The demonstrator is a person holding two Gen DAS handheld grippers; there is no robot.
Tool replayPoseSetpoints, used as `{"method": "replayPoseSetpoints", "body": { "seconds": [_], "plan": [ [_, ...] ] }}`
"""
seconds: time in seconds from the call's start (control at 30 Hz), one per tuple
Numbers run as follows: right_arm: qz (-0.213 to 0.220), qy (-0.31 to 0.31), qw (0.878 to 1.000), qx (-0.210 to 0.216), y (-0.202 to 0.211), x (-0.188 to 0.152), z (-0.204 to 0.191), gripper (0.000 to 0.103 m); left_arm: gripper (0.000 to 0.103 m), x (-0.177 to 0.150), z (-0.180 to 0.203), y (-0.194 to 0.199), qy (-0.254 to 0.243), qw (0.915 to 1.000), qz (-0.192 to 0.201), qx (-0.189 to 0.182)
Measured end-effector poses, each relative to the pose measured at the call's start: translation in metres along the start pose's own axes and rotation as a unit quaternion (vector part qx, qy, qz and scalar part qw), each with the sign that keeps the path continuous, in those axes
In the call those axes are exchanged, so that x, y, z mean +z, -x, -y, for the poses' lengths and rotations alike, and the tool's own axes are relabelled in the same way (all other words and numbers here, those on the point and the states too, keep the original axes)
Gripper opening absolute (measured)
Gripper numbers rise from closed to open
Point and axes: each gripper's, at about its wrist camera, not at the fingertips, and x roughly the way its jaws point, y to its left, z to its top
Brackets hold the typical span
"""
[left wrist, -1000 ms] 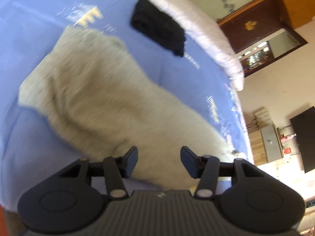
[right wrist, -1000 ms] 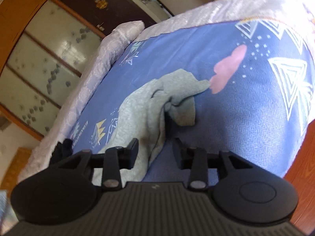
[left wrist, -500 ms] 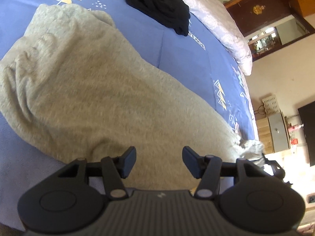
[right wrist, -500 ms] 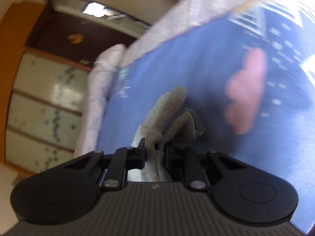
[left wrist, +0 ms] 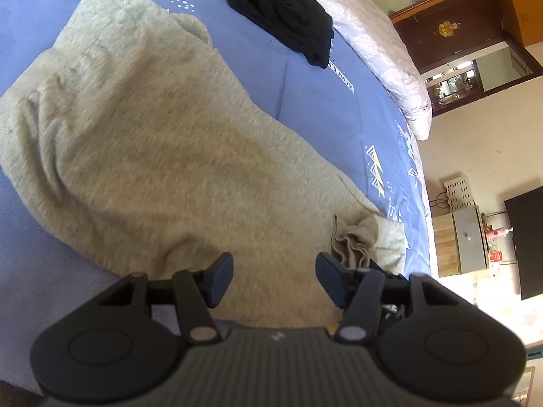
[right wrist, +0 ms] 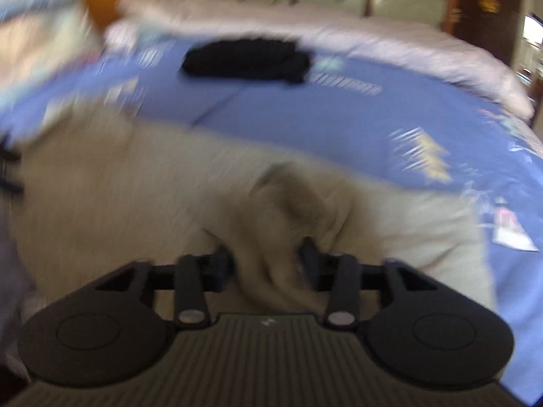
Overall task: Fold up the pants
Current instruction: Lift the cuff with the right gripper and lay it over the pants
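Observation:
The grey pants (left wrist: 163,156) lie spread on the blue bedspread (left wrist: 305,78). My left gripper (left wrist: 274,279) is open and empty, just above the near part of the cloth. In the blurred right wrist view my right gripper (right wrist: 268,264) is shut on a bunched fold of the grey pants (right wrist: 281,224) and holds it raised over the rest of the cloth. The bunched end also shows in the left wrist view (left wrist: 356,240), with the right gripper partly behind my left finger.
A folded black garment (left wrist: 285,23) lies farther back on the bed, also seen in the right wrist view (right wrist: 247,57). A pale quilt (left wrist: 373,44) runs along the far edge. A wooden cabinet (left wrist: 465,244) and dark screen (left wrist: 526,240) stand beyond the bed.
My right gripper closed on the pants' end and swung it over the spread cloth, turning toward the bed's back. My left gripper moved lower and nearer over the pants, staying open.

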Motion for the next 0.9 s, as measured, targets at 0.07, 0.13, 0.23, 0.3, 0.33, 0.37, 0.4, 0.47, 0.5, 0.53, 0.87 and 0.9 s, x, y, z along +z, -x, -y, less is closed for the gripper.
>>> {"method": "replayPoseSetpoints", "body": {
  "seconds": [0.07, 0.13, 0.23, 0.3, 0.33, 0.37, 0.4, 0.47, 0.5, 0.53, 0.87, 0.9],
  "plan": [
    [0.015, 0.016, 1.000, 0.019, 0.015, -0.001, -0.002, 0.071, 0.057, 0.003, 0.003, 0.001, -0.006, 1.0000, 0.003, -0.002],
    [0.023, -0.019, 0.998, 0.063, 0.033, 0.001, 0.013, 0.070, 0.058, 0.006, 0.009, -0.003, -0.015, 0.9999, 0.001, -0.005],
    [0.051, -0.086, 0.991, 0.086, 0.055, 0.006, 0.041, 0.070, 0.058, 0.012, 0.028, -0.020, -0.033, 0.9993, -0.013, -0.015],
    [0.059, -0.129, 0.986, 0.086, 0.063, 0.004, 0.056, 0.068, 0.058, 0.012, 0.046, -0.033, -0.051, 0.9982, -0.022, -0.022],
    [0.061, -0.152, 0.983, 0.089, 0.066, -0.002, 0.061, 0.059, 0.057, 0.013, 0.056, -0.041, -0.062, 0.9973, -0.027, -0.027],
    [0.057, -0.176, 0.979, 0.090, 0.064, -0.004, 0.068, 0.043, 0.056, 0.014, 0.068, -0.051, -0.074, 0.9962, -0.033, -0.033],
    [0.047, -0.199, 0.975, 0.086, 0.060, -0.007, 0.073, 0.036, 0.056, 0.013, 0.079, -0.059, -0.084, 0.9950, -0.039, -0.037],
    [0.028, -0.239, 0.968, 0.075, 0.053, -0.019, 0.077, 0.025, 0.054, 0.013, 0.102, -0.078, -0.111, 0.9913, -0.052, -0.048],
    [0.019, -0.261, 0.962, 0.075, 0.047, -0.024, 0.081, 0.025, 0.054, 0.012, 0.113, -0.087, -0.124, 0.9893, -0.058, -0.050],
    [0.011, -0.282, 0.956, 0.079, 0.041, -0.030, 0.082, 0.025, 0.054, 0.009, 0.124, -0.097, -0.138, 0.9871, -0.063, -0.053],
    [0.018, -0.401, 0.908, 0.121, 0.056, -0.054, 0.098, 0.019, 0.009, -0.015, 0.155, -0.191, -0.194, 0.9757, -0.100, 0.019],
    [0.026, -0.408, 0.905, 0.119, 0.064, -0.059, 0.100, 0.019, 0.006, -0.015, 0.151, -0.193, -0.193, 0.9755, -0.101, 0.030]
  ]
}}
